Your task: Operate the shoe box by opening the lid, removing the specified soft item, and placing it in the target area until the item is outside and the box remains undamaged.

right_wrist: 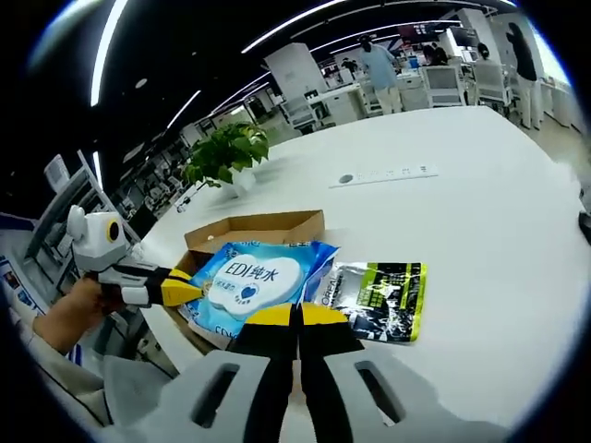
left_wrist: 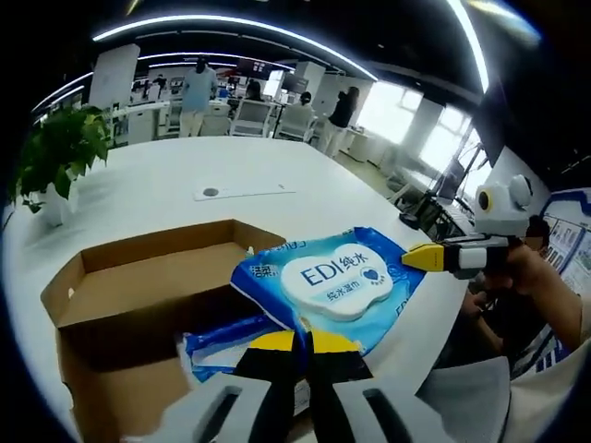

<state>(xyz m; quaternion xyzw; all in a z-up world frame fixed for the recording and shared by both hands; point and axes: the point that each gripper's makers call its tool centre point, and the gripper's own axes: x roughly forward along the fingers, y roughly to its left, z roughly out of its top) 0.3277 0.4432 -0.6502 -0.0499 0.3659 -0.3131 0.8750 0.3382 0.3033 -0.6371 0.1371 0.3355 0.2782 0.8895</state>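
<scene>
Left tongs [left_wrist: 294, 343]: yellow-tipped jaws pressed together at the bottom of the left gripper view, clenched on the near edge of the wipes pack [left_wrist: 332, 286]; seen from the side in the right gripper view [right_wrist: 191, 289], a hand [right_wrist: 69, 314] holding them.
Right tongs [right_wrist: 296, 317]: jaws closed tight against each other, tips just at the near edge of the wipes pack [right_wrist: 251, 281]; whether they pinch it I cannot tell. In the left gripper view [left_wrist: 423, 257] they reach in from the right, tip touching the pack's edge.
Wipes pack: blue soft pack with a white oval lid, lifted partly over the shoe box's open top, overhanging the rim toward the table.
Shoe box [left_wrist: 138, 295]: brown cardboard, open, on the white table [left_wrist: 277, 171]; something blue shows inside under the pack.
Dark pouch [right_wrist: 380, 297]: black and green, flat on the table just beside the pack.
Plant [right_wrist: 224, 154]: potted, beyond the box.
Background: office with people standing.
</scene>
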